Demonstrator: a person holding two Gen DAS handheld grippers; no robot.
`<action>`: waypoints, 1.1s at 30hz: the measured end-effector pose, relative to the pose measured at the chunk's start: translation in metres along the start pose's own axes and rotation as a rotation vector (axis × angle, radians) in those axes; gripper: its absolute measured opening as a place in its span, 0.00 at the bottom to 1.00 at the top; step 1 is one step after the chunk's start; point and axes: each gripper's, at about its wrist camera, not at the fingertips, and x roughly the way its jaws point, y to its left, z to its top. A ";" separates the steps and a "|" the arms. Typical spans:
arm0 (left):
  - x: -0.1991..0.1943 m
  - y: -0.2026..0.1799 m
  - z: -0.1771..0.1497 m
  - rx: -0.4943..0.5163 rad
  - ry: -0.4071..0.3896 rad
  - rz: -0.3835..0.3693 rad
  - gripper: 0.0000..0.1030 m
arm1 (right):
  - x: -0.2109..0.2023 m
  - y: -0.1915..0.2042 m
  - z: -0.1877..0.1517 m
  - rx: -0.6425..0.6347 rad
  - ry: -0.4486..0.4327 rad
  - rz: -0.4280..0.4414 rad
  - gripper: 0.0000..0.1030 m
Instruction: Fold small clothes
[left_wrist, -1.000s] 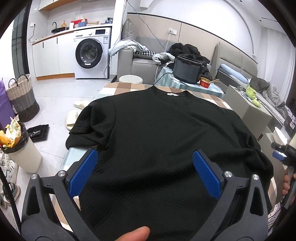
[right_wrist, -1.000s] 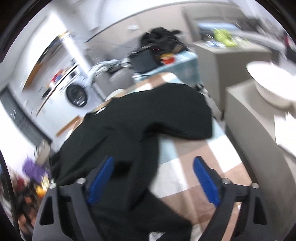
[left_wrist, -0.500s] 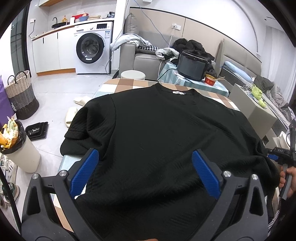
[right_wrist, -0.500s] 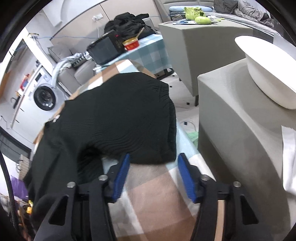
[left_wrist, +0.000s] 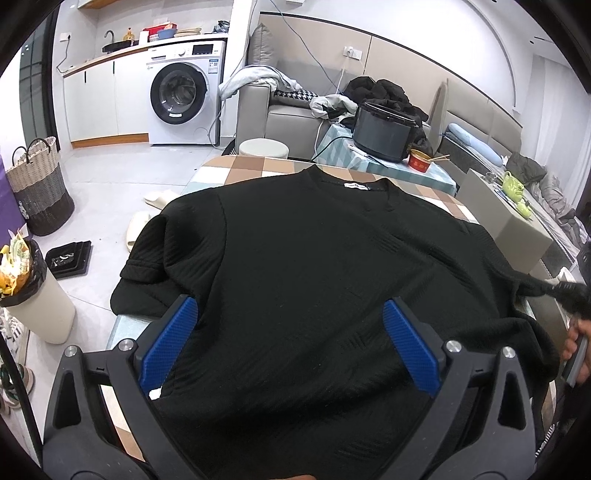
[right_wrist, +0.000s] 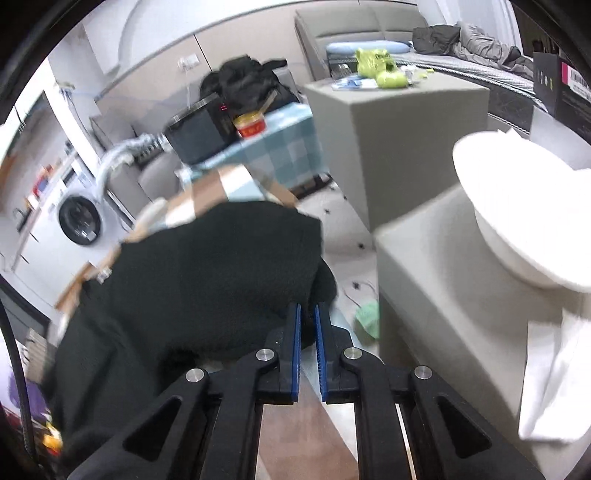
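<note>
A: What is shown in the left wrist view?

B: A black shirt (left_wrist: 314, 280) is seen spread flat on the checked table (left_wrist: 236, 170), with the collar at the far side and the hem near the camera. The left sleeve (left_wrist: 159, 254) is hanging a little over the table edge. The left gripper (left_wrist: 290, 339) is held above the lower part of the shirt with its blue pads wide apart, and nothing is pinched between them. At the right border, the end of the right sleeve is seen drawn out toward a dark tool, beside which some fingers of the person's hand (left_wrist: 576, 343) are visible.

A: And in the right wrist view?

B: The picture is partly blurred. The right gripper (right_wrist: 307, 314) has just been closing, and its pads are now brought almost together on the edge of the right sleeve (right_wrist: 258, 266), so the cloth is judged to be clamped. The sleeve is lying at the corner of the table, near a grey cabinet (right_wrist: 443, 277) on which a white bowl (right_wrist: 524, 221) is placed.

A: How much of the task is done?

B: Very little, it is judged. The shirt is only laid out; no fold is seen yet. The sleeves must be brought inward, and then the body must be folded.
</note>
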 end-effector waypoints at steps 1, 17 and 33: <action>0.000 0.000 0.000 0.000 -0.002 0.000 0.97 | -0.003 0.003 0.007 -0.007 -0.015 0.002 0.07; -0.011 0.013 0.001 -0.024 -0.038 0.004 0.97 | -0.012 0.200 0.014 -0.489 -0.025 0.464 0.08; -0.004 0.027 0.001 -0.054 -0.010 0.001 0.97 | 0.049 0.201 -0.022 -0.505 0.190 0.278 0.48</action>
